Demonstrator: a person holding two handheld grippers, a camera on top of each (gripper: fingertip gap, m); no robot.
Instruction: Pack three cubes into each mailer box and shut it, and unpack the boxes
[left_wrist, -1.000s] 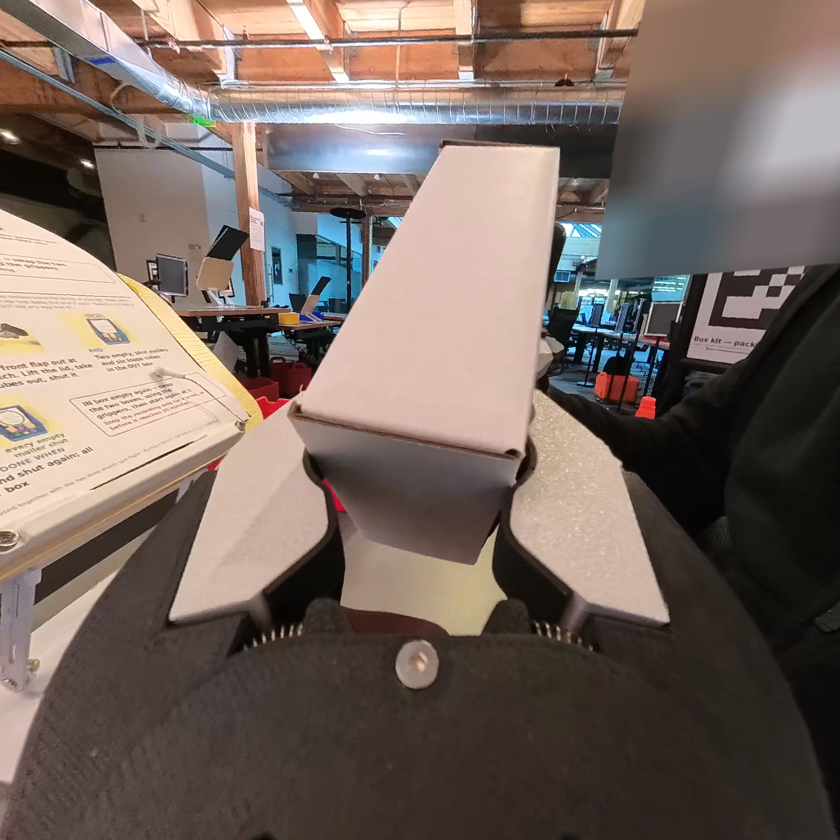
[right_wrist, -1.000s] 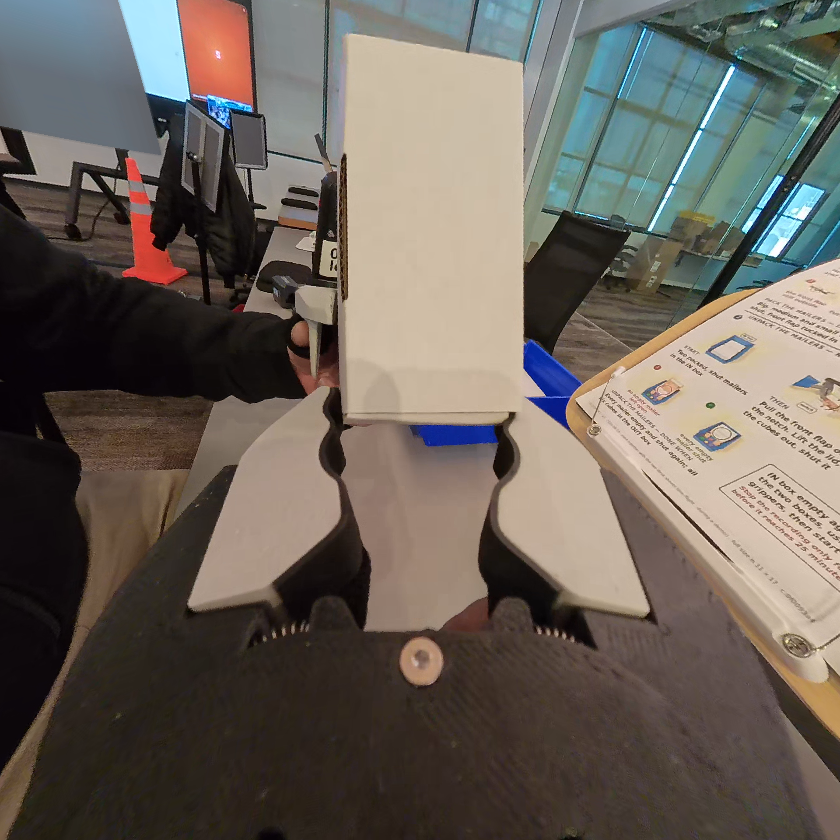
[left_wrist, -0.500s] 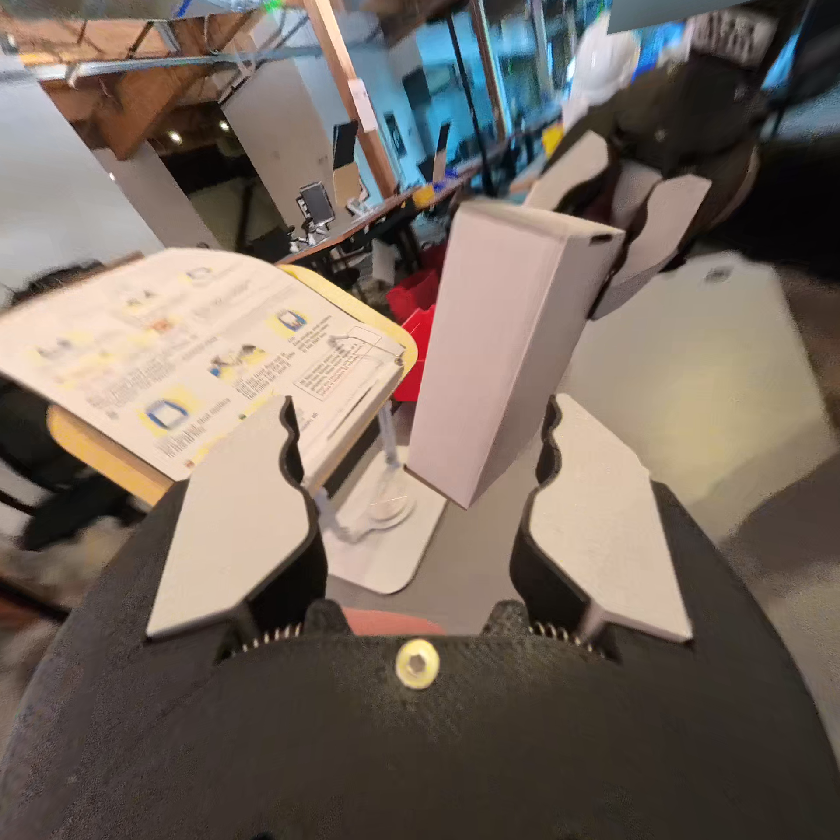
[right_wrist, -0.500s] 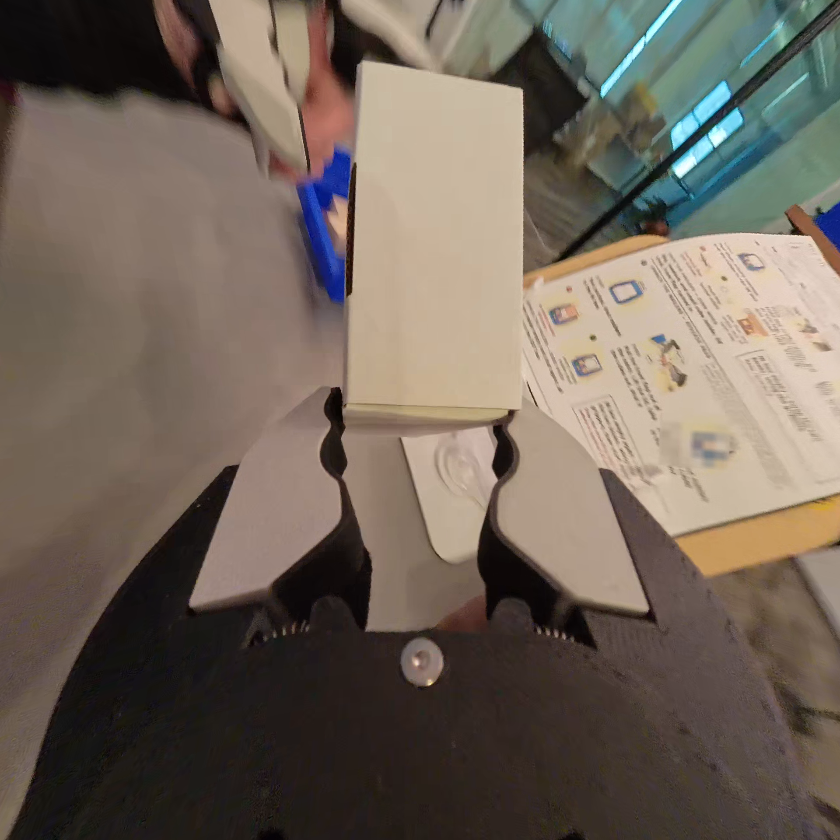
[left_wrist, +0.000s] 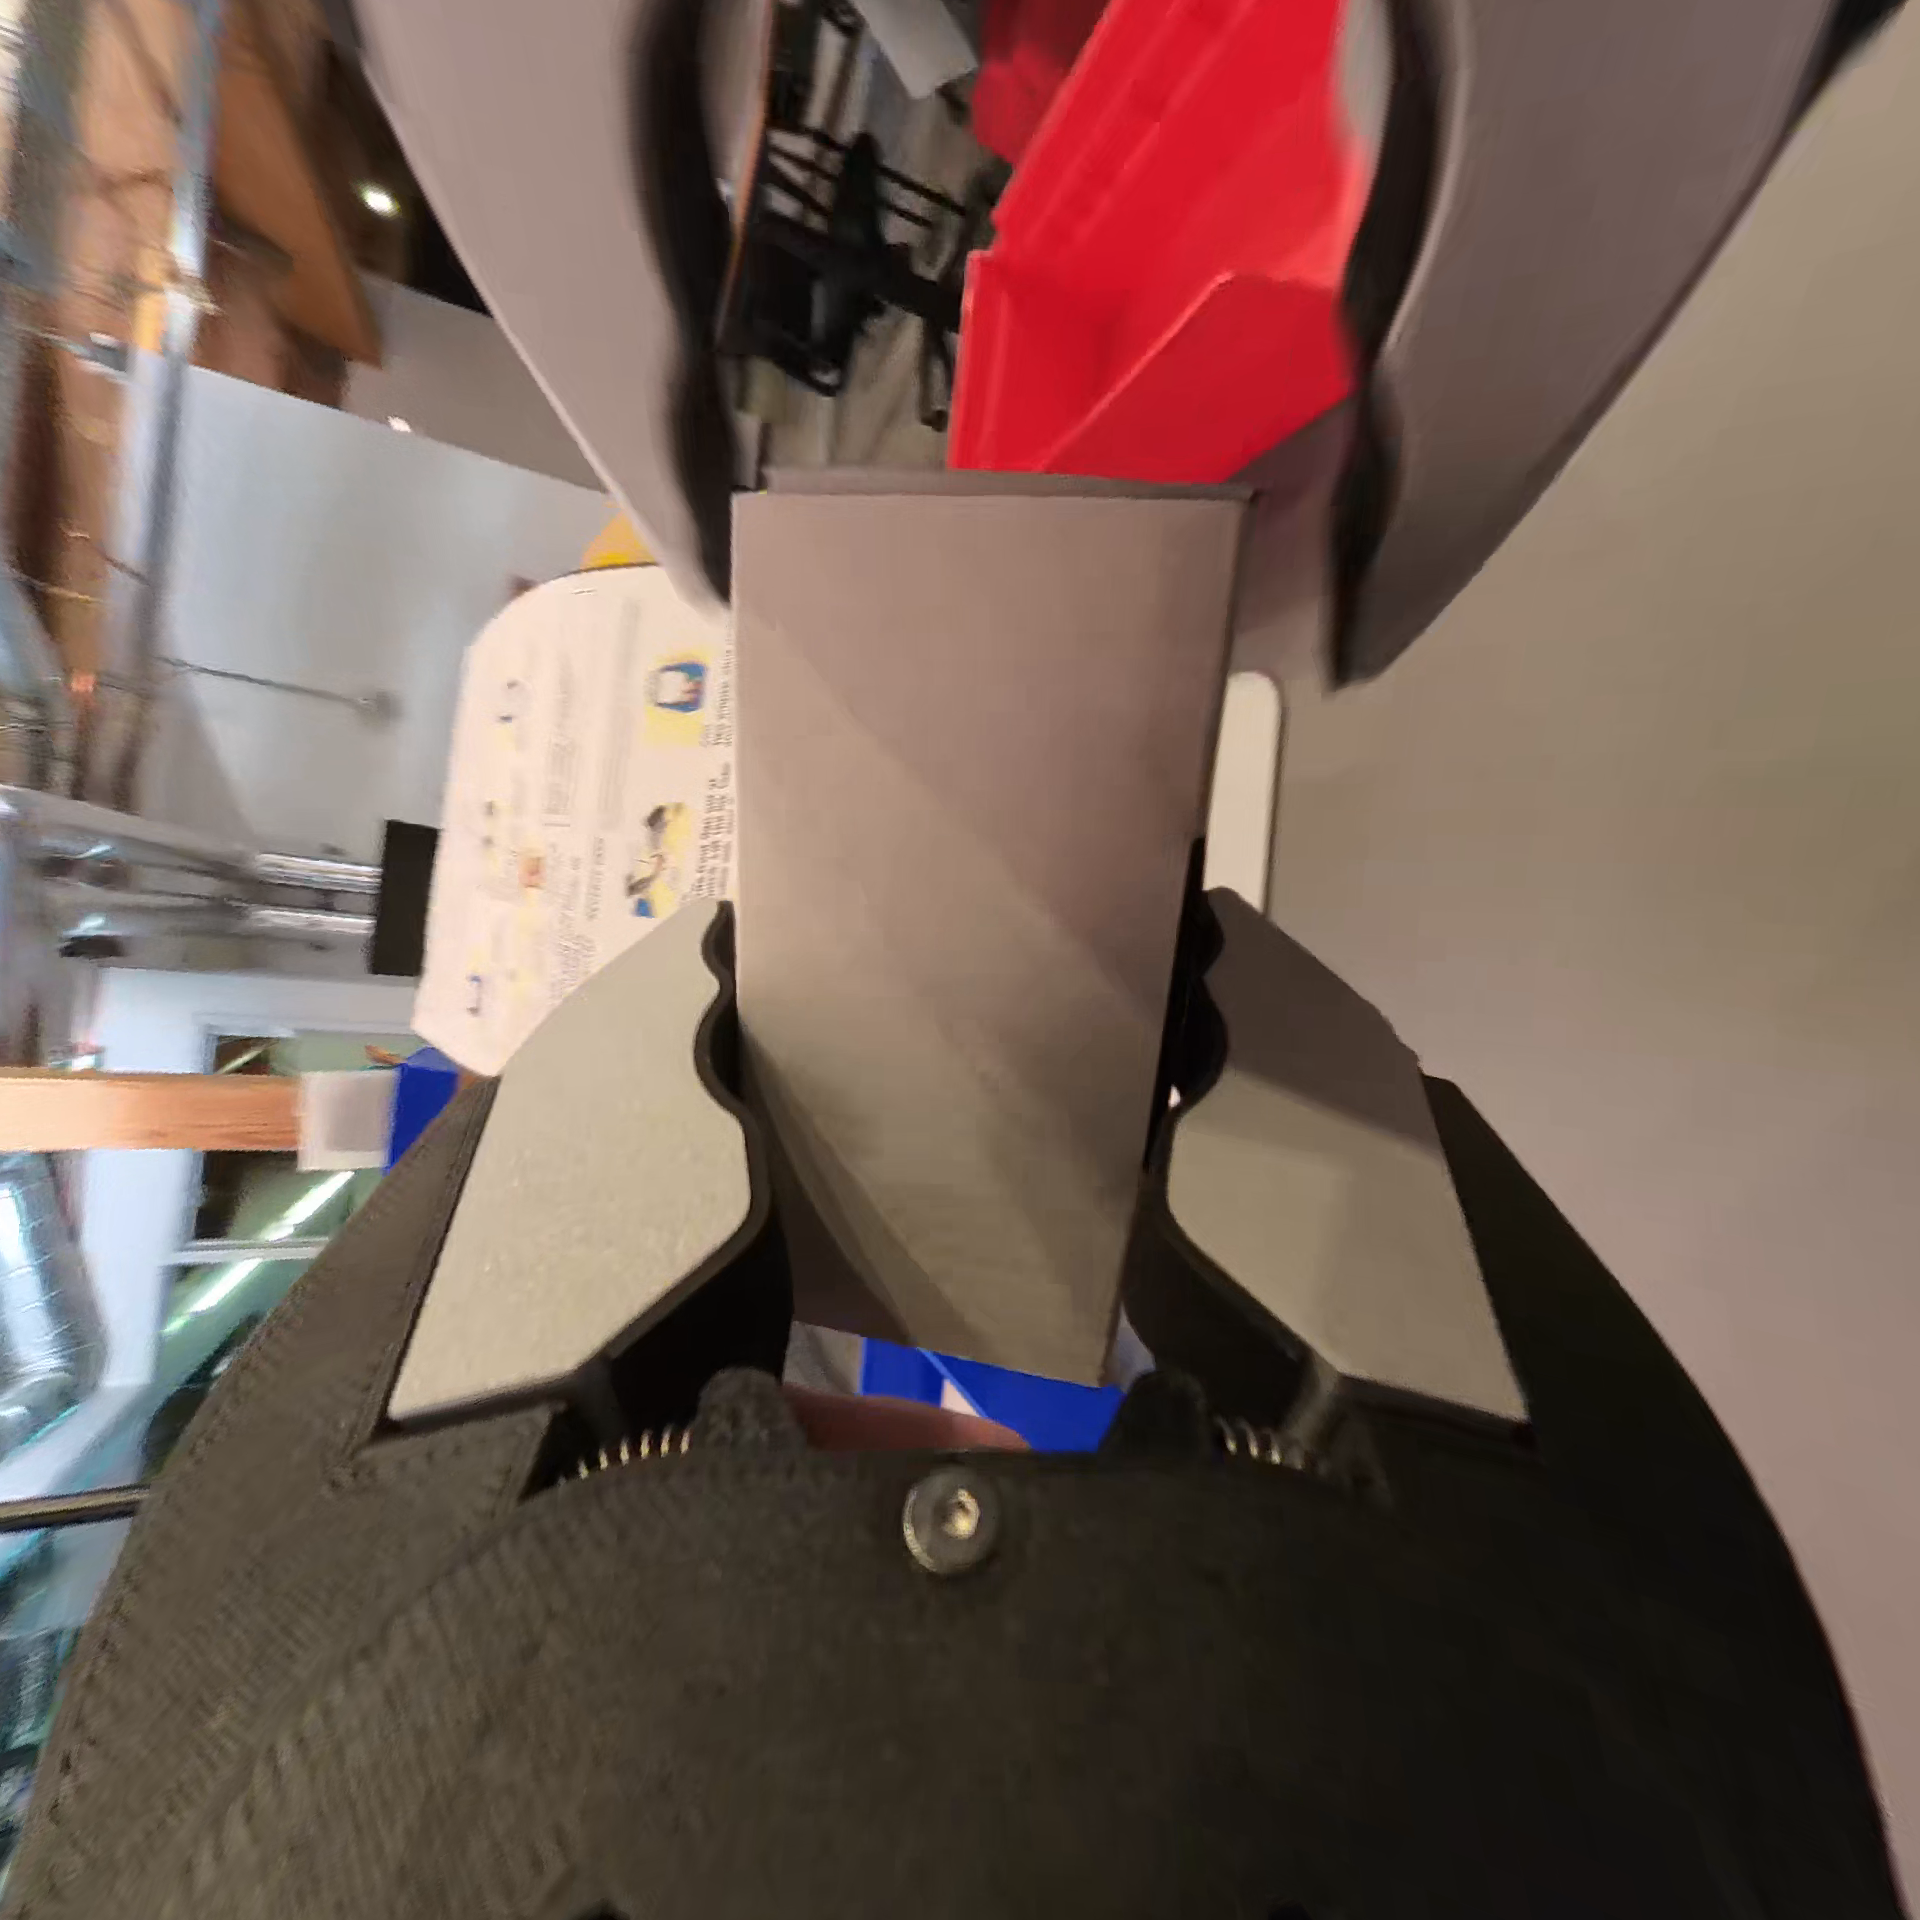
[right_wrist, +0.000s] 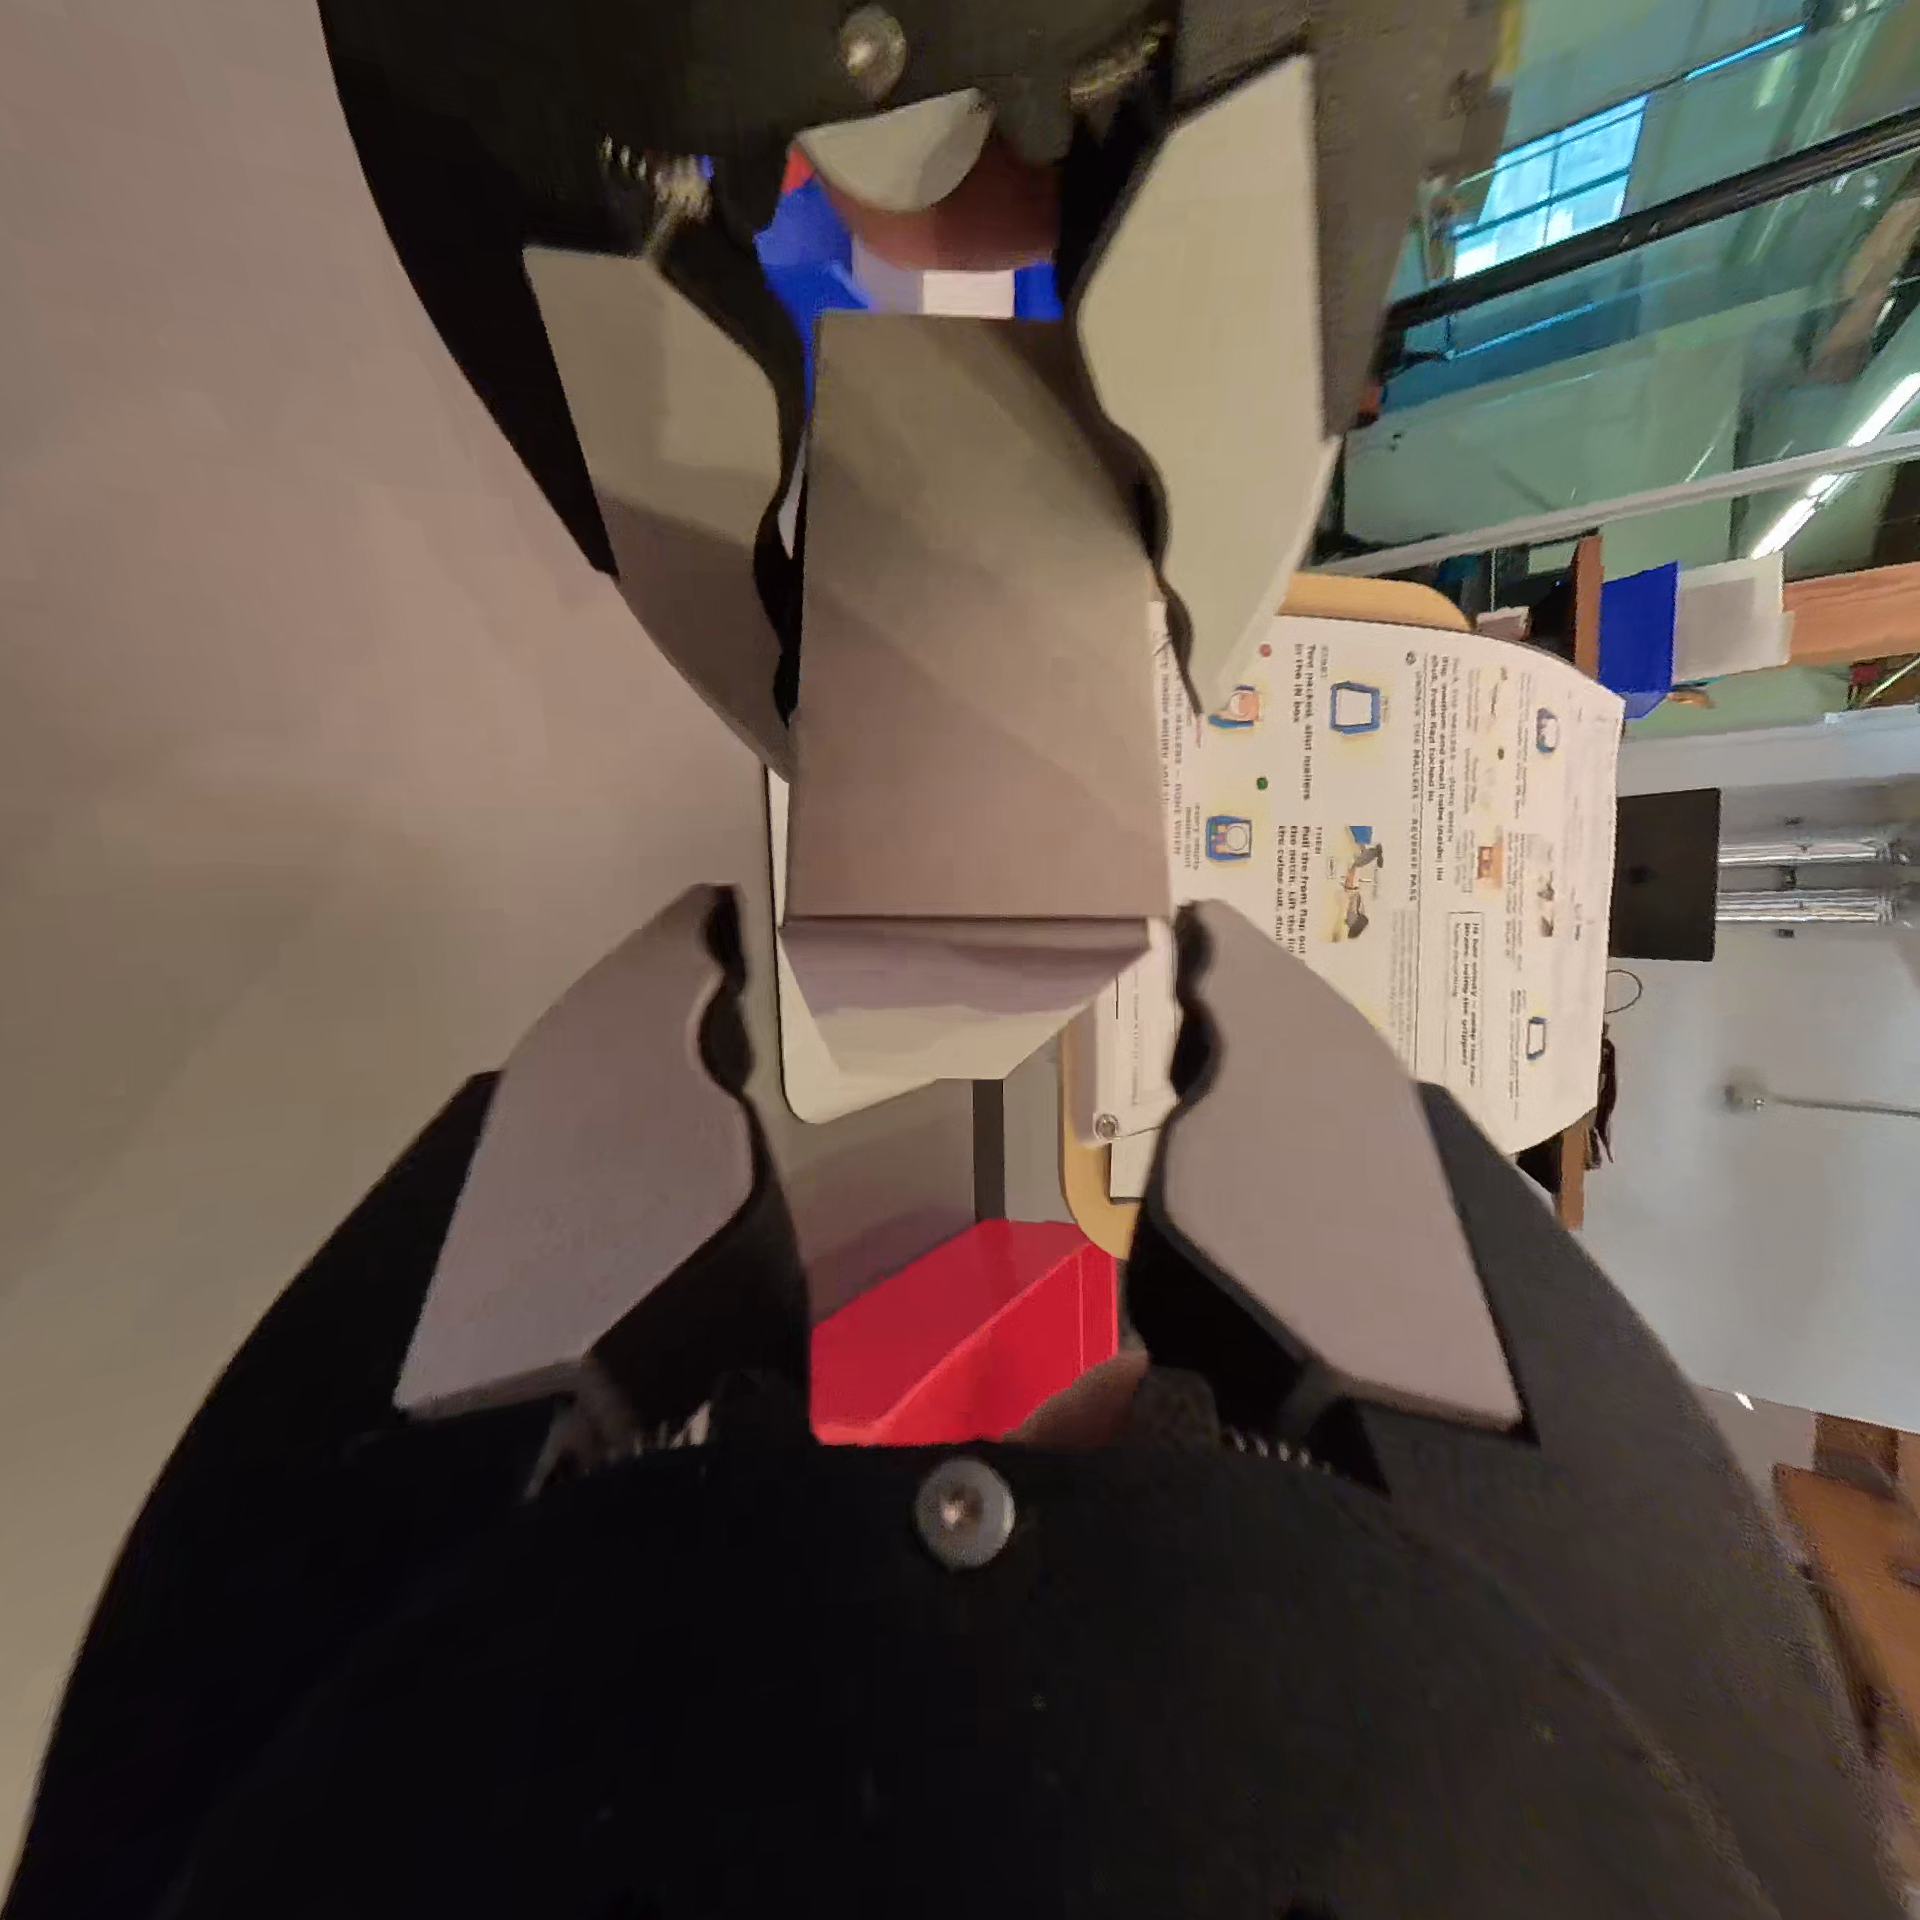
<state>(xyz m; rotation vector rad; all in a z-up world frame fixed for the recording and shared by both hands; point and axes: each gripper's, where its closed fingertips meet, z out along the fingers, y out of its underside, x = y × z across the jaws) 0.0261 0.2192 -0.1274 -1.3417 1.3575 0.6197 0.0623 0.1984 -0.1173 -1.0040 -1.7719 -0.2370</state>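
Note:
A white mailer box, closed, hangs in the air between my two grippers, which face each other. My left gripper is shut on one end of it, both fingers pressed against its sides. My right gripper is open at the box's other end, its fingertips standing just off the sides. In the right wrist view the left gripper clamps the far end. In the left wrist view the right gripper shows wider than the box. No cubes show.
Both views are rolled sideways. The grey table fills one side of each. A red bin and a blue bin lie beyond the box ends. An instruction sheet on a stand stands beside the box.
Half a second ago the left gripper was open and the right held the box. Now the left is shut on the box and the right has loosened. Both grippers have rolled sideways.

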